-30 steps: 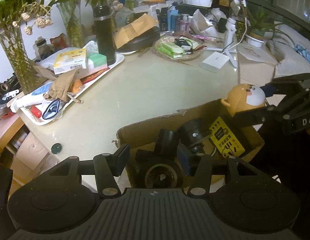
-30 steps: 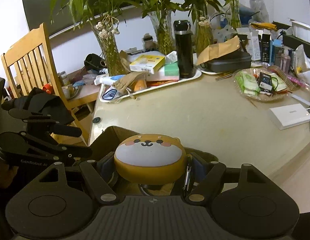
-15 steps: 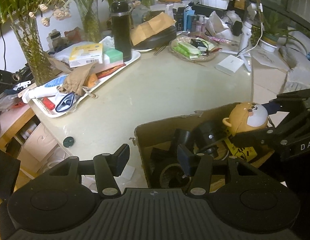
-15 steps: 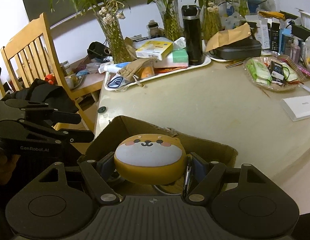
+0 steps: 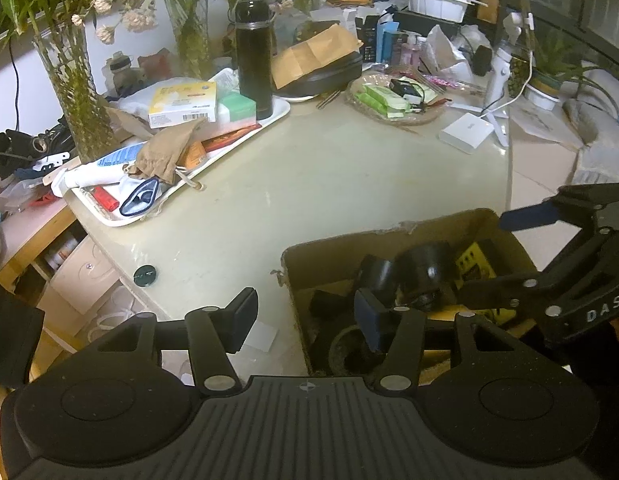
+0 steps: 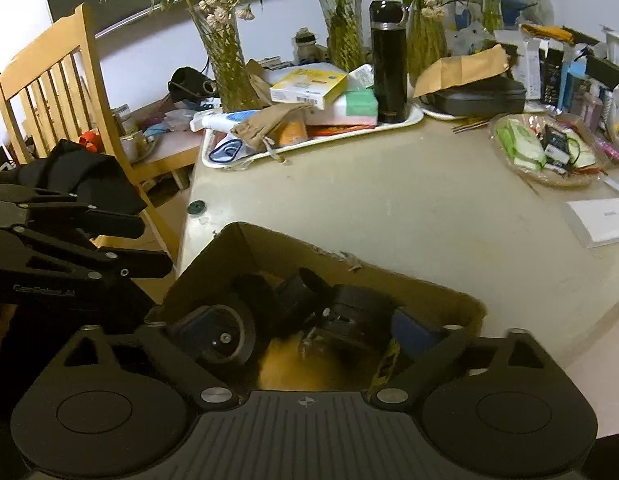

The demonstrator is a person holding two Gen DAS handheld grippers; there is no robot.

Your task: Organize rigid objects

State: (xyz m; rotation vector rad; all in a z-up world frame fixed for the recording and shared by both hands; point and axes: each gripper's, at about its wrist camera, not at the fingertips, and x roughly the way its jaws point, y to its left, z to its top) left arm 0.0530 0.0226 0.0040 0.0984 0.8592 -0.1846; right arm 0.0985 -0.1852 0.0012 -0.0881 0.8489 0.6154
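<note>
My right gripper (image 6: 305,328) just spread wide, jaws empty over the cardboard box (image 6: 245,248). Left gripper (image 5: 305,316) is half open, holding nothing. The far tray (image 5: 277,114) is untouched.

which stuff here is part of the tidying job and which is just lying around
Job:
cardboard box
black round parts in it
right gripper, jaws just opened, nothing between them

Lying about:
black flask
white tray
wooden chair
wicker basket
</note>
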